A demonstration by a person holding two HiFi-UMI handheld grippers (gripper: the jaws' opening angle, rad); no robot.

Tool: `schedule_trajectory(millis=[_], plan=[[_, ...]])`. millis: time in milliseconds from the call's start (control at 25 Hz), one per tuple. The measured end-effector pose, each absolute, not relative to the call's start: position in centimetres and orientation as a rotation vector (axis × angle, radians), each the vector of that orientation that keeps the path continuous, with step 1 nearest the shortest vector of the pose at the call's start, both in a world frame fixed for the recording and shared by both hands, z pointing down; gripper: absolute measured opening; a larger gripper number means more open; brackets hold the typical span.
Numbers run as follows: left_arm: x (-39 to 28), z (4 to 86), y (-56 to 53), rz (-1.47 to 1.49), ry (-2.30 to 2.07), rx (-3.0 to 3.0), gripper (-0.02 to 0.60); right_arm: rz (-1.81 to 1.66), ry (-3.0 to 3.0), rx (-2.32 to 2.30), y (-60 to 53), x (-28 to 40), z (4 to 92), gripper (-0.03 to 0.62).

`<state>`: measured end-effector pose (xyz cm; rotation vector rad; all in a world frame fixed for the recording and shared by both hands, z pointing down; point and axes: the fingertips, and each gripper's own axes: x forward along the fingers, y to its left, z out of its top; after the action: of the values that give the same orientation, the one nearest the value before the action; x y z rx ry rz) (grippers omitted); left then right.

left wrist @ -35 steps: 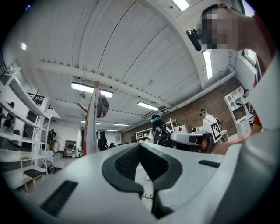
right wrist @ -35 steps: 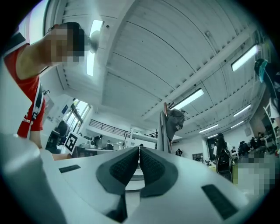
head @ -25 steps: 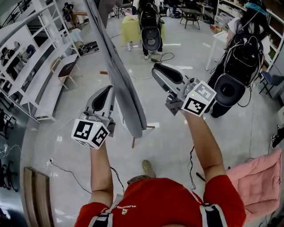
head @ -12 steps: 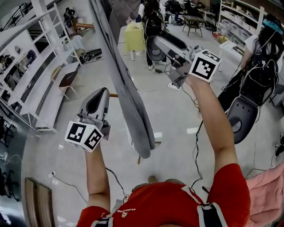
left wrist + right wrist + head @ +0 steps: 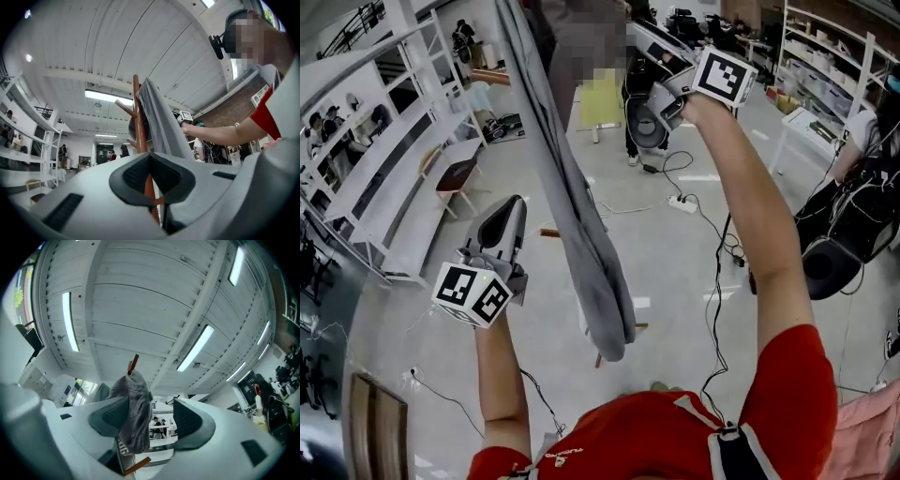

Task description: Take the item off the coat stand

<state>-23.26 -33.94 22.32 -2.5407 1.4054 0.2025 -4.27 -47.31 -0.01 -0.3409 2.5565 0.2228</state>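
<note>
A long grey garment (image 5: 581, 234) hangs down the coat stand, whose brown wooden pole (image 5: 137, 117) rises behind it. A grey cap (image 5: 136, 408) hangs from a wooden peg (image 5: 133, 364) near the stand's top. My right gripper (image 5: 150, 420) is raised high at that cap, its jaws opening. The cap lies between them against the left pad, and the right pad stands apart from it. In the head view the right gripper (image 5: 652, 42) is at the top. My left gripper (image 5: 511, 211) is low, left of the garment, its pads together and holding nothing.
White shelving (image 5: 384, 159) runs along the left. A yellow table (image 5: 600, 103) and people with backpacks stand beyond the stand. Cables and a power strip (image 5: 684, 202) lie on the floor. A pink cloth (image 5: 872, 431) is at the bottom right.
My right arm has lifted from chest height up to the top of the stand. The left gripper has stayed about where it was beside the garment.
</note>
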Motion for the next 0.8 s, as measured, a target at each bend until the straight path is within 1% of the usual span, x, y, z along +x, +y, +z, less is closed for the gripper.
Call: schedule_trajectory(millis=[320,360,400,440,480,520,640,800], plan=[[-25.3,23.7,-34.8,0.194,1.506,-2.473,0.009,0.244,2.601,-0.080,-47.7,-8.7,-1.8,0.293],[-25.5,23.7,-34.8,0.198,1.515,-2.467,0.009,0.251,2.604,-0.054,-47.4,-9.2,-1.9,0.283],[-25.7,23.7,-34.8,0.205,1.525,-2.462,0.009,0.263,2.606,-0.031,-47.0,-9.5,-2.0,0.242],[-25.9,23.8,-34.8,0.214,1.537,-2.456,0.009,0.281,2.607,-0.010,-46.6,-9.8,-2.1,0.153],[-26.0,23.8,-34.8,0.223,1.550,-2.451,0.009,0.303,2.606,0.002,-46.2,-10.0,-2.3,0.080],[-26.2,23.9,-34.9,0.232,1.561,-2.446,0.009,0.330,2.603,-0.001,-45.9,-10.1,-2.6,0.042],[-26.4,24.0,-35.1,0.243,1.572,-2.437,0.009,0.404,2.573,-0.053,-45.4,-10.0,-4.0,0.032],[-26.6,24.6,-35.4,0.250,1.594,-2.436,0.009,0.477,2.491,-0.122,-45.0,-8.3,-6.8,0.031]])
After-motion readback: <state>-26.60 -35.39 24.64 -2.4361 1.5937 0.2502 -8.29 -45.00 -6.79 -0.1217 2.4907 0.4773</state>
